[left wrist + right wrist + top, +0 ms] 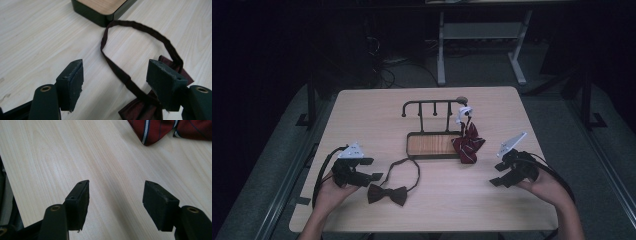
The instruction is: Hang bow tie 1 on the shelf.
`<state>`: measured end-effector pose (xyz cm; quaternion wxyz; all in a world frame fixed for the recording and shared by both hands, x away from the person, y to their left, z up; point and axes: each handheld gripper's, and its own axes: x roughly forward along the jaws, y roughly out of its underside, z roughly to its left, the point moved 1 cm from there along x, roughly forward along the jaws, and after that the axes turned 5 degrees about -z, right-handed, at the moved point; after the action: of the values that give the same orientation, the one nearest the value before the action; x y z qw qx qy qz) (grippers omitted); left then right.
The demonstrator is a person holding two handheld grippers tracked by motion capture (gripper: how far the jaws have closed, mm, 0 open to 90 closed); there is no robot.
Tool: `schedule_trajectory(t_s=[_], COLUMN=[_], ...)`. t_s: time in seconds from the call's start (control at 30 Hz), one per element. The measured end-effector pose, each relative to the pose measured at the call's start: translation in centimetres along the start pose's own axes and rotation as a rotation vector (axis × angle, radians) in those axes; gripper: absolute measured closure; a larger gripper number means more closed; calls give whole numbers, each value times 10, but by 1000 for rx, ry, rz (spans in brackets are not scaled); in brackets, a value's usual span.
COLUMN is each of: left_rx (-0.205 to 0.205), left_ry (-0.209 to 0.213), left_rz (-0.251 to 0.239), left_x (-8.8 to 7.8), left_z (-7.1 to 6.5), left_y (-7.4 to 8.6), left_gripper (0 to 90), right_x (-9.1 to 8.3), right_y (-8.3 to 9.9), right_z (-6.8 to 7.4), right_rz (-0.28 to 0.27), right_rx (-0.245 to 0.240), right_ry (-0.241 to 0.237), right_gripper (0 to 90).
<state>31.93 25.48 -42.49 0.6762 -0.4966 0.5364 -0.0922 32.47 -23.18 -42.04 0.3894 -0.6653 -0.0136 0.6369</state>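
From above, the left hand-held gripper rests low over the pale wooden surface at its near left side, jaws spread and holding nothing. The dark bow tie lies flat just beside it, toward the middle, its thin neck strap looping away to the foot of the hanger stand. A red striped bow tie hangs from the right end of that stand, its lower edge down by the stand's wooden base. The right hand-held gripper sits at the near right side, jaws also apart and empty, well clear of the red tie.

Looking along the left hand-held gripper, the jaws stand wide. The strap runs between them on the surface, and the dark bow tie's knot lies under the right-hand jaw, not pinched. A corner of the stand's base shows beyond.

Looking along the right hand-held gripper, the jaws are spread over bare wood, with the red striped bow tie farther off ahead and nothing between the pads.
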Motion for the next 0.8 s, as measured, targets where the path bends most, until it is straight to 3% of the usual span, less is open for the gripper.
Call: schedule_trajectory(t_s=[0.17, 0.2, 0.27, 0.37, 0.47, 0.8], left_rx=[3, 25, 10, 45, 26, 26], left_ry=[14, 17, 32, 37, 48, 76], left_rz=[21, 28, 37, 66, 78, 158], left_x=[4, 5, 7, 12, 18, 38], left_z=[0, 2, 0, 1, 1, 8], left_y=[-9, -11, -15, -22, -25, -37], left_gripper=[321, 325, 347, 369, 395, 464], right_x=[0, 0, -1, -1, -2, -6], right_y=[0, 0, 1, 3, 5, 5], right_z=[1, 0, 1, 1, 2, 4], right_rz=[-3, -5, -10, -11, -9, -34], right_rx=[-1, -5, -3, -5, -10, -22], right_ry=[1, 1, 0, 2, 1, 1], right_gripper=[374, 373, 371, 370, 368, 363])
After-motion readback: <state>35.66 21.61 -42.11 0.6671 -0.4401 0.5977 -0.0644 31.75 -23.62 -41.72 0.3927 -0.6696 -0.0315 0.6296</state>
